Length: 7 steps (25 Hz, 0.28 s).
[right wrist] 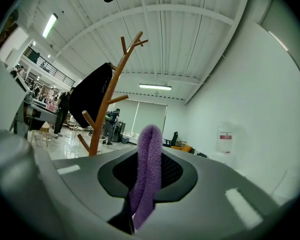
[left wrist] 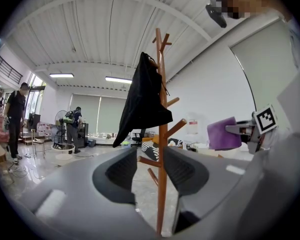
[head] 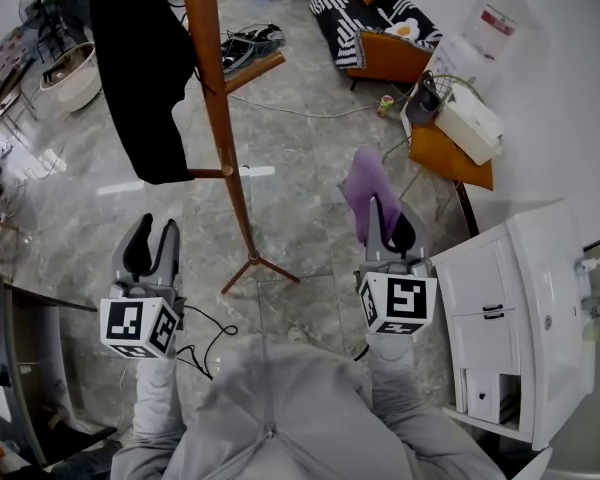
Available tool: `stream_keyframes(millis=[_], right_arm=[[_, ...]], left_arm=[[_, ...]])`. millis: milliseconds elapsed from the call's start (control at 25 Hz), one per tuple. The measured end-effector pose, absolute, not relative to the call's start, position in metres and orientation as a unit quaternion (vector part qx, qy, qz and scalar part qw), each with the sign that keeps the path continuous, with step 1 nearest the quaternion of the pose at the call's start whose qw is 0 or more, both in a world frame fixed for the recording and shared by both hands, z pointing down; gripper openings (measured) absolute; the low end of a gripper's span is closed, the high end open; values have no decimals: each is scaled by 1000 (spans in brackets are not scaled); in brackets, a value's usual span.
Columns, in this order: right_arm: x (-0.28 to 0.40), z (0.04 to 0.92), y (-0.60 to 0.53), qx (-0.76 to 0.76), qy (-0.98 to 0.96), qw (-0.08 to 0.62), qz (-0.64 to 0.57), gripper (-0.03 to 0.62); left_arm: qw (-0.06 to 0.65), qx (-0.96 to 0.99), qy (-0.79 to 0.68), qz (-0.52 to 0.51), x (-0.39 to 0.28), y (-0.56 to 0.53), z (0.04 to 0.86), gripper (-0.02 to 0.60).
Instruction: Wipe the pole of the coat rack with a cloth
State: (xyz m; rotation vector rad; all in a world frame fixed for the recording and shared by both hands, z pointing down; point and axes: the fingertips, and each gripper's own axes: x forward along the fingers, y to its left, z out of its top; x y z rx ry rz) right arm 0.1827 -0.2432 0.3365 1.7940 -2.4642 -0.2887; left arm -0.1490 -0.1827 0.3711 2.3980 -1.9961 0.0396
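As the right hand-held gripper [head: 388, 228] pinches cloth [head: 368, 190], pole [head: 225, 138] stands apart.

The shiny gray floor [head: 310, 168] is carrying everything here. The brown coat rack [head: 223, 118] is standing on it on thin spread legs (they are touching the tiles). A black wire [head: 220, 326] is curling near the legs, and a white wire [head: 310, 115] is running across farther back. An orange sofa [head: 385, 43], a white tub [head: 68, 78] and a white cabinet [head: 525, 308] are sitting at the edges.
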Motion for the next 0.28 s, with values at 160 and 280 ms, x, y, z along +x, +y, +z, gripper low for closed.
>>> stream_keyframes(millis=[160, 280], right_arm=[[180, 337, -242, 584, -805, 41, -94, 54], [179, 337, -242, 583, -806, 41, -92, 54]], left_arm=[[11, 768, -641, 13, -151, -181, 371, 169], [11, 767, -641, 13, -152, -181, 371, 169]])
